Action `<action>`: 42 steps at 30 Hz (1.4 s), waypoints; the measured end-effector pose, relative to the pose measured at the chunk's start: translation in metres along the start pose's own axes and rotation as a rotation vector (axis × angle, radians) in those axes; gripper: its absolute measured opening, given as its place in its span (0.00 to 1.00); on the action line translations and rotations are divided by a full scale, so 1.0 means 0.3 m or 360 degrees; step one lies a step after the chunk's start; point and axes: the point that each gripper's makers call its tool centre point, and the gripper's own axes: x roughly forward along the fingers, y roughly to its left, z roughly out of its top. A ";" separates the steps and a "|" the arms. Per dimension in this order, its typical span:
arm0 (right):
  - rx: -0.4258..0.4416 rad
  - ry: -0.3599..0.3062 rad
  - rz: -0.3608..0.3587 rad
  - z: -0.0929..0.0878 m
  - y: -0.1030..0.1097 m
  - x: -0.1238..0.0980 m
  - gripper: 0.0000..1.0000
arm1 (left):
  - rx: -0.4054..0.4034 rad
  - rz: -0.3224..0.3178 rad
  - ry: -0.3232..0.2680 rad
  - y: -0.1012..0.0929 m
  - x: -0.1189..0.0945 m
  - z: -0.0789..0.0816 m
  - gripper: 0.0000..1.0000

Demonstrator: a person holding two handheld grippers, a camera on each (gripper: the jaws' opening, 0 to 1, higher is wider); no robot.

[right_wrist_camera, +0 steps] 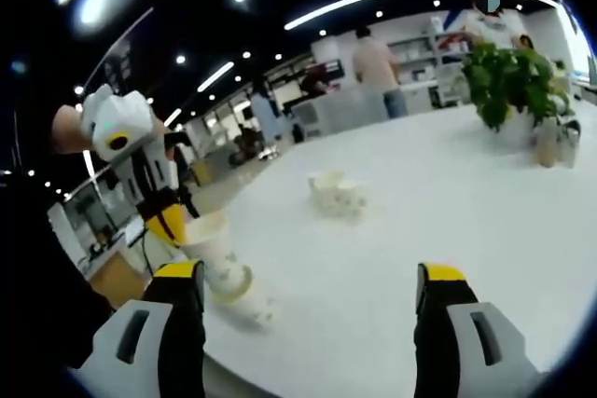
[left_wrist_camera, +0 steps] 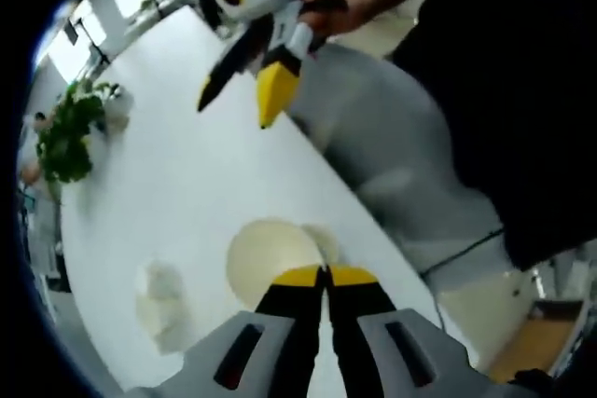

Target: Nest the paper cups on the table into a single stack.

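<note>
In the left gripper view my left gripper point(left_wrist_camera: 326, 276) is shut on the rim of a white paper cup point(left_wrist_camera: 269, 258), seen from above with its mouth open. The right gripper view shows that left gripper point(right_wrist_camera: 171, 227) at the left, holding the same cup point(right_wrist_camera: 211, 235) tilted over a short stack of cups point(right_wrist_camera: 239, 292) near the table's edge. A separate cluster of cups point(right_wrist_camera: 336, 195) rests mid-table and appears blurred in the left gripper view as cups point(left_wrist_camera: 160, 303). My right gripper point(right_wrist_camera: 310, 273) is open and holds nothing. It also shows, held in a hand, as the right gripper point(left_wrist_camera: 235, 111).
A leafy potted plant point(right_wrist_camera: 508, 81) with a small pot point(right_wrist_camera: 547, 143) beside it stands at the far side of the white table point(right_wrist_camera: 448, 221). The plant point(left_wrist_camera: 65, 132) also shows at the table's far end. People stand in the background. A person in dark clothes point(left_wrist_camera: 522, 90) is close by.
</note>
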 end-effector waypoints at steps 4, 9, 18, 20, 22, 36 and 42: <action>-0.0009 0.0009 0.0001 -0.003 -0.001 0.001 0.92 | 0.0018 0.0004 0.0016 -0.001 0.015 -0.011 0.00; -0.0008 0.0011 -0.0002 -0.005 -0.006 -0.001 0.92 | -0.0010 0.0030 0.0006 0.010 0.034 -0.012 0.00; -0.0019 0.0031 0.0005 -0.016 -0.003 -0.001 0.92 | 0.0004 0.0025 0.0025 0.005 0.091 -0.024 0.00; -0.0019 0.0033 0.0004 -0.018 -0.005 -0.004 0.92 | 0.0001 0.0023 0.0020 0.005 0.099 -0.024 0.00; -0.0010 0.0031 -0.0003 -0.020 -0.013 -0.008 0.92 | -0.0025 0.0020 0.0019 0.004 0.107 -0.028 0.00; 0.0006 0.0044 -0.0004 -0.035 -0.019 -0.006 0.92 | -0.0067 0.0048 0.0006 0.002 0.165 -0.057 0.00; 0.0004 0.0045 0.0007 -0.030 -0.017 0.001 0.92 | -0.0097 0.0039 0.0016 -0.006 0.186 -0.081 0.01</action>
